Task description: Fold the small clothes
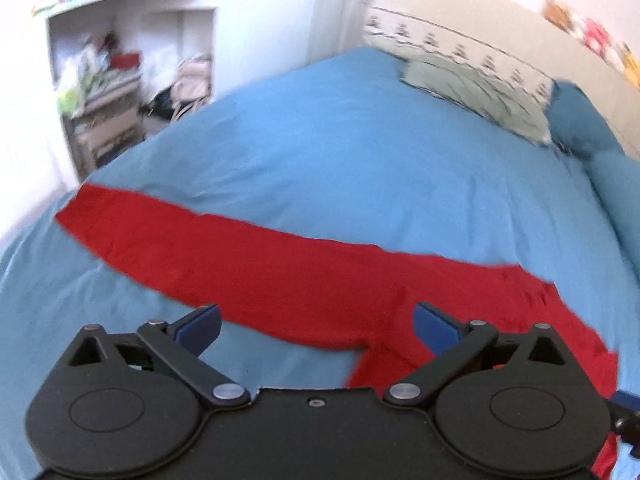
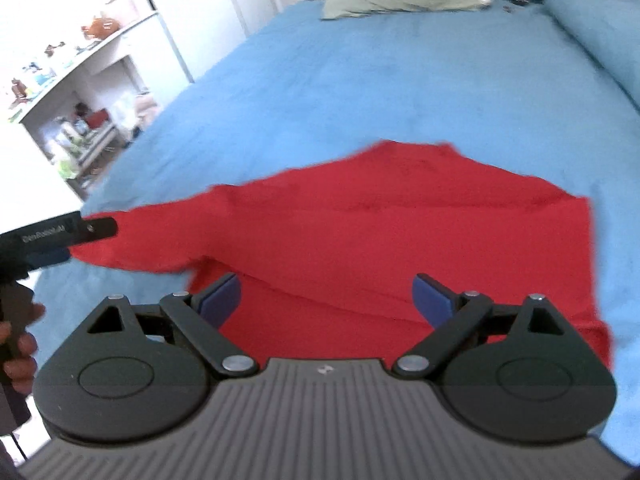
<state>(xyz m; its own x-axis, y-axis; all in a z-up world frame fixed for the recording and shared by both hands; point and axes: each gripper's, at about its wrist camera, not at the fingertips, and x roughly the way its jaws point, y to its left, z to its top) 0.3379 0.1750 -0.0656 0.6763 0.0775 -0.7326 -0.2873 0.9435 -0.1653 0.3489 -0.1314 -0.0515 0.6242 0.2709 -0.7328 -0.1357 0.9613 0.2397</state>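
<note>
A red cloth garment [image 2: 400, 232] lies spread on the blue bedsheet [image 2: 400, 80] of a bed, partly folded over itself. In the right wrist view a broad body of it fills the middle, and a narrower length runs off to the left. In the left wrist view that same garment [image 1: 280, 268] stretches as a long band from the left side of the bed down to a bunched, wrinkled end at the lower right.

The left claw [image 1: 316, 326] hangs above the garment with its blue-padded fingers [image 1: 200, 324] spread wide and nothing between them. The right claw [image 2: 326, 298] is likewise wide apart and empty, hovering over the garment's near edge. In the right wrist view the left claw [image 2: 60, 240] appears at the left edge beside the tip of the narrow length; a hand [image 2: 20, 344] grips its handle below.

Farther up the bed, a pale green crumpled pillow [image 1: 476, 92] rests against a cream headboard with a small dark pattern [image 1: 460, 48], and a blue pillow [image 1: 580, 120] sits just beside it. Beyond the bed's left side stand white shelves [image 1: 132, 60] crowded with blurred items.
</note>
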